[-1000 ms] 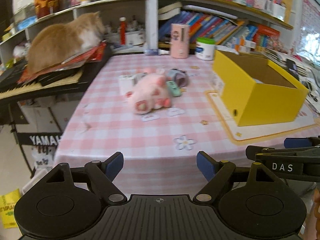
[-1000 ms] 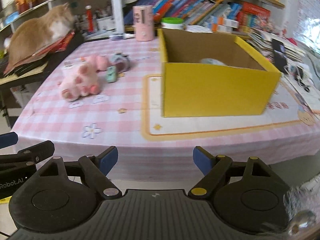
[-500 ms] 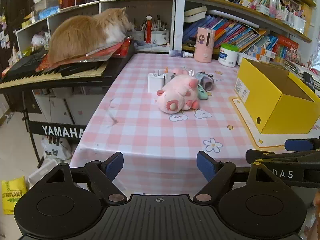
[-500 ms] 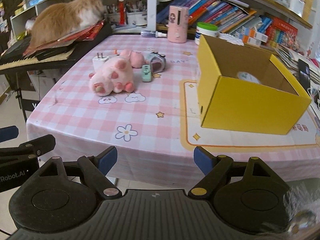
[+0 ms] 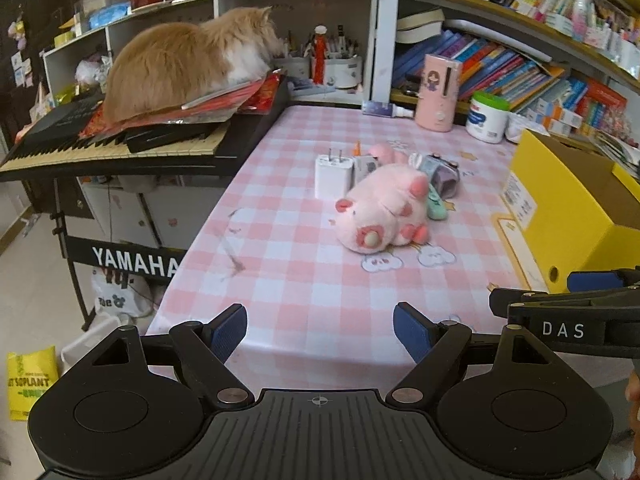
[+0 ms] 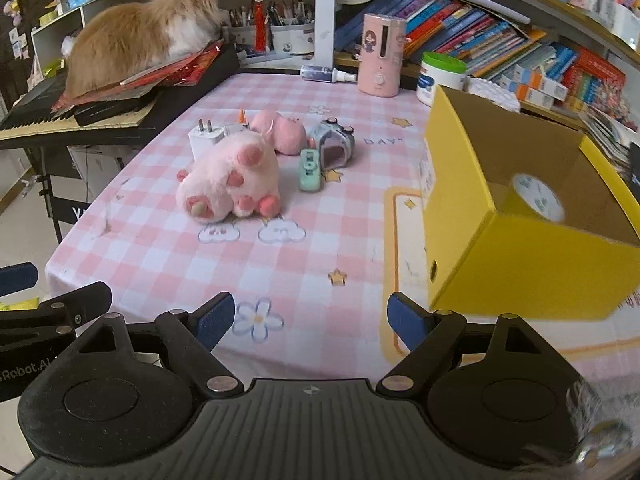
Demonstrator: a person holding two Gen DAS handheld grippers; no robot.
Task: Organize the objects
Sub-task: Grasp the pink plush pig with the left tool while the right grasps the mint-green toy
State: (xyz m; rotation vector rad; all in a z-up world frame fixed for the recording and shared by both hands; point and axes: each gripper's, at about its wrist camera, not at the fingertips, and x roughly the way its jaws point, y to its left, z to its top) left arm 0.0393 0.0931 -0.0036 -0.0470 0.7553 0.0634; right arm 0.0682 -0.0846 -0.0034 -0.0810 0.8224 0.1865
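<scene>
Pink plush [image 6: 230, 178] lies mid-worktop [image 6: 320, 248] in a cluster: white charger [image 6: 205, 138] behind it, mint toy [image 6: 309, 170] and grey toy [image 6: 334, 145] just beside. Yellow box [image 6: 520, 264] stands open, well apart to the right. My left tool [image 5: 320, 330] and right tool [image 6: 310, 318] both gape wide over the near edge, holding nothing.

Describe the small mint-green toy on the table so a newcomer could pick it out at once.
Start at the yellow box on the pink checked tablecloth, then look across to the cluster of small things around the big pink plush. The mint-green toy lies flat just beside the plush, on the box side, in front of a grey-blue toy. It is the only green item there, small and narrow.
</scene>
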